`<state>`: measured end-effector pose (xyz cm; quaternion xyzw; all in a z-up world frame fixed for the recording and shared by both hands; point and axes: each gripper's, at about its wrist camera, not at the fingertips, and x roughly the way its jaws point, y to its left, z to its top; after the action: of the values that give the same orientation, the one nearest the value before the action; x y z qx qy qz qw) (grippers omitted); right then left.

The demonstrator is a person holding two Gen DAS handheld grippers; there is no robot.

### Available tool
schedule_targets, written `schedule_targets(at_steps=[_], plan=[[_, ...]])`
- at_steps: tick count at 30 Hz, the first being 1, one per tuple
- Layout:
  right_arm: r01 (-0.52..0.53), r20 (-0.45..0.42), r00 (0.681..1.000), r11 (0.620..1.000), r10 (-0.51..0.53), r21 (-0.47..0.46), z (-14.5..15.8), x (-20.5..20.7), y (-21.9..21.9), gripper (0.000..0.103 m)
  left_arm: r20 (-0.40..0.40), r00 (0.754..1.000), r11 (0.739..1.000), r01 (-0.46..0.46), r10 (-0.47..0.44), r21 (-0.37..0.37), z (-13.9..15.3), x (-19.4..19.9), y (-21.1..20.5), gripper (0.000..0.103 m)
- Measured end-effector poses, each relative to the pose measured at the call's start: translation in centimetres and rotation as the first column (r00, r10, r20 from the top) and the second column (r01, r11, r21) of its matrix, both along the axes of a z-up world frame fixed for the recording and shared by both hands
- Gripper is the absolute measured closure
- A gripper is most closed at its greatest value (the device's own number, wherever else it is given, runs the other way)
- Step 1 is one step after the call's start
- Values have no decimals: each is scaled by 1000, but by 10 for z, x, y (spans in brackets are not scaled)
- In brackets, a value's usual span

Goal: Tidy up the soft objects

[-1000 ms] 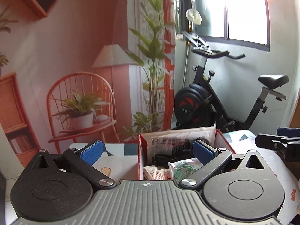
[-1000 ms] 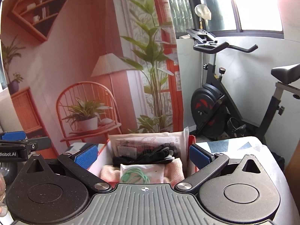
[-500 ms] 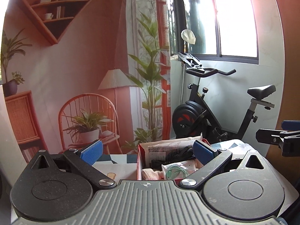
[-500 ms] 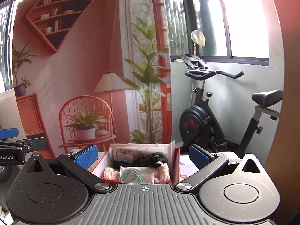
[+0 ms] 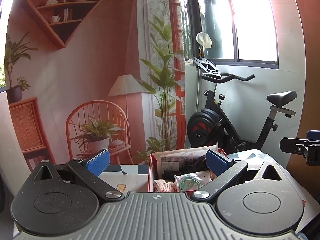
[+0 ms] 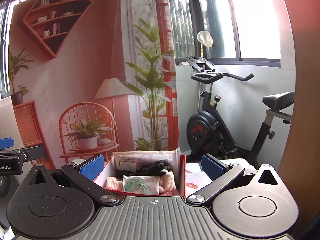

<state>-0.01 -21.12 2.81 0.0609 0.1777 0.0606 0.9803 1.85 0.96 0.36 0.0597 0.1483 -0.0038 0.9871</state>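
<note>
The left gripper (image 5: pixel 157 162) is spread wide and empty, held level and short of the red box (image 5: pixel 150 172), probably so the box's contents can be seen whole. The right gripper (image 6: pixel 153 165) is likewise open and carries nothing, facing the red box (image 6: pixel 183 175) squarely. Inside the box, a clear packet with a green cord (image 6: pixel 140 185) lies on pink knit cloth (image 6: pixel 170 180); behind it sit dark gloves (image 6: pixel 152 169) and paper-backed packets (image 6: pixel 144 158) leaning on the far wall. Beyond the box stand an exercise bike (image 6: pixel 216 132) and a printed backdrop (image 6: pixel 80 80), well apart. Nothing blocks the box.
</note>
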Motion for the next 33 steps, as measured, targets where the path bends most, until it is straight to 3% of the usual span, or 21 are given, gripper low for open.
schedule_targets(at_steps=[33], plan=[[9, -9, 1000, 1000, -9, -13, -6, 2, -7, 0, -46, 998, 998, -42, 40, -39, -4, 4, 9, 0]])
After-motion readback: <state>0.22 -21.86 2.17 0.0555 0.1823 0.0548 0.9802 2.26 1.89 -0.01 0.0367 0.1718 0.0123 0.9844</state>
